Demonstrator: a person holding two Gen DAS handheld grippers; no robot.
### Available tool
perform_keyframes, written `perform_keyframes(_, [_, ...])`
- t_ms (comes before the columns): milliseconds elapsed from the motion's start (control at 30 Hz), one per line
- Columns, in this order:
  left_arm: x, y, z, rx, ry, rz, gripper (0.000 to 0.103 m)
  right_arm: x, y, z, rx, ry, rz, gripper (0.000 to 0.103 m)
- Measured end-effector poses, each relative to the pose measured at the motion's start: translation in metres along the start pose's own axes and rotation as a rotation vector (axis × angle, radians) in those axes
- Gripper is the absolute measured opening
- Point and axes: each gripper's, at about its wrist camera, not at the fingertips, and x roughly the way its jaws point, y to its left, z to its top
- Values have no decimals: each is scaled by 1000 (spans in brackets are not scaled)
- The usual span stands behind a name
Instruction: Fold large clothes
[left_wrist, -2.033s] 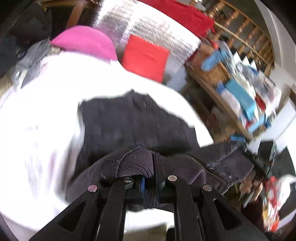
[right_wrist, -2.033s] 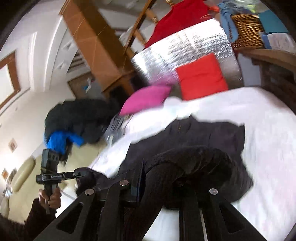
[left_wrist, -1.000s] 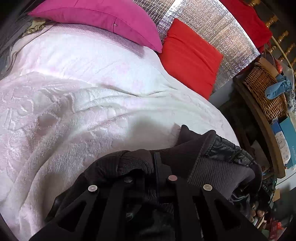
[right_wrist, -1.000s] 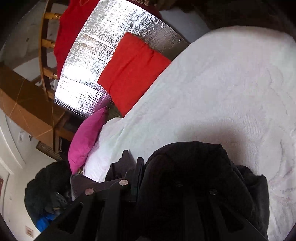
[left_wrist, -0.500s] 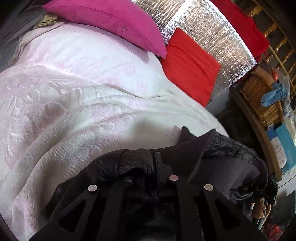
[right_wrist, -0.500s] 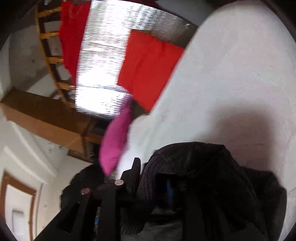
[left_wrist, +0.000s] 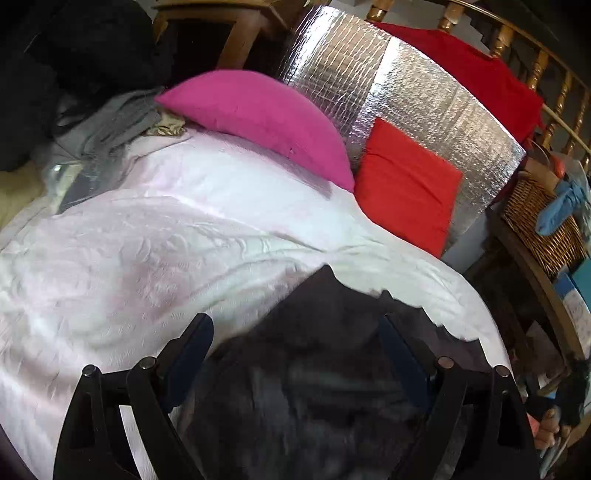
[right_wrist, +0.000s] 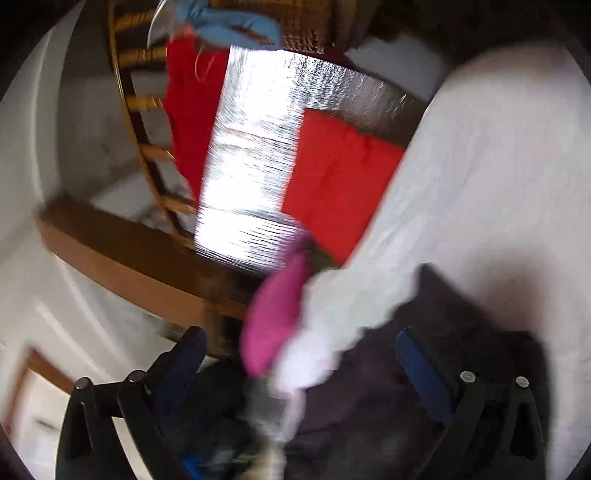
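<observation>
Nearest, in the left wrist view: left hand-held gripper spread wide and opening further, pads clear of cloth, nothing pinched. Directly beneath and between the jaws, the dark jacket, lying in a blurred heap on the white bedspread near the bed's right edge. Same story in the right wrist view: right hand-held gripper at full spread, jaws opening, the dark jacket under the right-hand finger only, not gripped.

Risks, as a judgement: just-released fold likely to spring open, thick padded cloth tending to unroll without a pressing pass. Garment close to the bed's edge, so a careless brush from either finger could drag a layer loose or tip part of it over the side. Ribbed cuff or zipper could also snag on a pad during withdrawal and pull the top layer off.

Farther back: pink pillow and red cushion at the head of the bed, against a silver foil panel; wicker basket off to the right.

Against a second ago: both sets of jaws then clamped on bunched dark fabric, now let go and gaping. Viewpoints lifted, more of the bedspread and pillows exposed, jacket flatter and lower.
</observation>
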Motion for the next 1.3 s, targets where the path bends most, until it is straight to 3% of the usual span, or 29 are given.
perform_keyframes(100, [-14,-11,-21,10,52,61,91,7,17,-18,-115,34,-180,97])
perform_keyframes(167, [-22,-15,-41,24,53,81,91,23,30,-32,-215,94,-316,77])
perform_keyframes(233, [-19,-19,-54,50,67,171,91,39,44,-49,-319,143,-384,76])
perform_keyframes(333, [-1,-18,-64,62,130,209,91,69,69,-77,-482,194,-484,76])
perform_keyframes(433, [17,-11,-67,51,155,305,91,95,80,-95,-583,235,-557,76])
perform_keyframes(633, [41,1,-71,62,213,398,94,141,52,-89,-564,258,-726,76])
perform_keyframes(767, [47,10,-73,58,249,376,94,151,21,-79,-513,251,-796,76])
perform_keyframes(967, [26,23,-66,-9,234,354,94,149,32,-74,-493,188,-804,76])
perform_keyframes(1067, [13,31,-56,-28,183,369,94,140,76,-81,-521,175,-628,76])
perform_keyframes(1200, [1,43,-46,-53,141,400,94,165,126,-116,-594,388,-397,81])
perform_keyframes(1233, [1,45,-45,-56,144,406,94,175,132,-125,-595,419,-373,81])
perform_keyframes(1300, [3,53,-43,-82,160,420,94,198,137,-137,-599,448,-404,81])
